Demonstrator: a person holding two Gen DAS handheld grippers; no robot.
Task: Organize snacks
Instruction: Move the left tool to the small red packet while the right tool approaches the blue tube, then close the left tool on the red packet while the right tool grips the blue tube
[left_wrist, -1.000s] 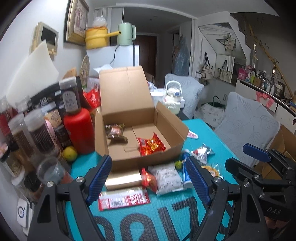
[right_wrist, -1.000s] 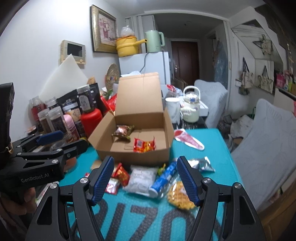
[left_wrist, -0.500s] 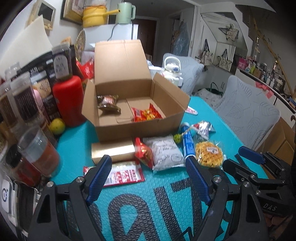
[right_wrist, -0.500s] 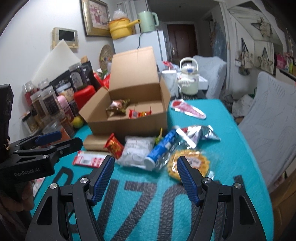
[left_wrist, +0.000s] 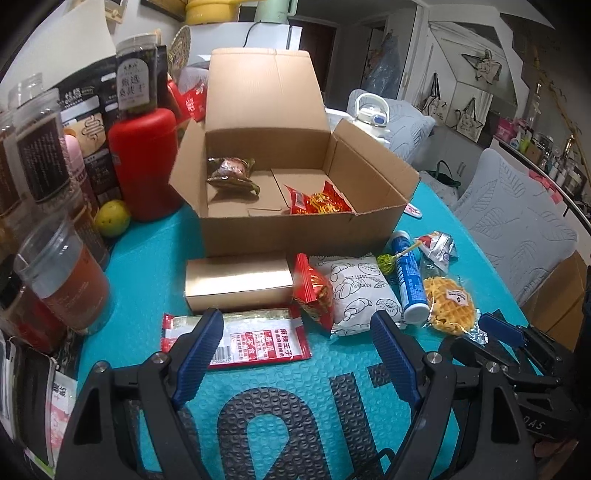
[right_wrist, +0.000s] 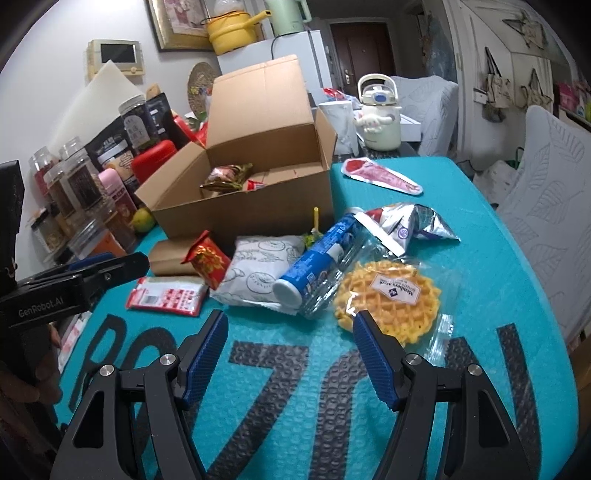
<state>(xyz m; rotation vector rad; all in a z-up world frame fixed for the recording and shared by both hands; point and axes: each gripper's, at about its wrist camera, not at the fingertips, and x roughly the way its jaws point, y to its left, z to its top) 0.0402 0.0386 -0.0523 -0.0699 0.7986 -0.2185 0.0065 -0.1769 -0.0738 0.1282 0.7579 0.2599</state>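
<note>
An open cardboard box (left_wrist: 295, 225) (right_wrist: 251, 214) stands on the teal mat and holds a brown snack packet (left_wrist: 232, 173) and a red-yellow packet (left_wrist: 319, 201). In front of it lie a gold box (left_wrist: 238, 284), a flat red-white packet (left_wrist: 255, 339) (right_wrist: 166, 295), a small red packet (left_wrist: 314, 291), a white pastry bag (left_wrist: 360, 295) (right_wrist: 258, 269), a blue tube (left_wrist: 408, 277) (right_wrist: 317, 262), a wrapped waffle (left_wrist: 448, 304) (right_wrist: 391, 299) and a silver packet (right_wrist: 406, 221). My left gripper (left_wrist: 295, 354) is open over the flat packet. My right gripper (right_wrist: 290, 350) is open just before the waffle and tube.
Jars and a red canister (left_wrist: 146, 162) crowd the left side, with a lime (left_wrist: 112, 223) and a plastic cup (left_wrist: 62, 273). A red pouch (right_wrist: 380, 177) lies behind the box. A white kettle (right_wrist: 378, 114) and padded chairs (right_wrist: 546, 206) stand beyond.
Both grippers have dropped and moved forward toward the loose snacks in front of the box. Both stay open; nothing was picked up.
</note>
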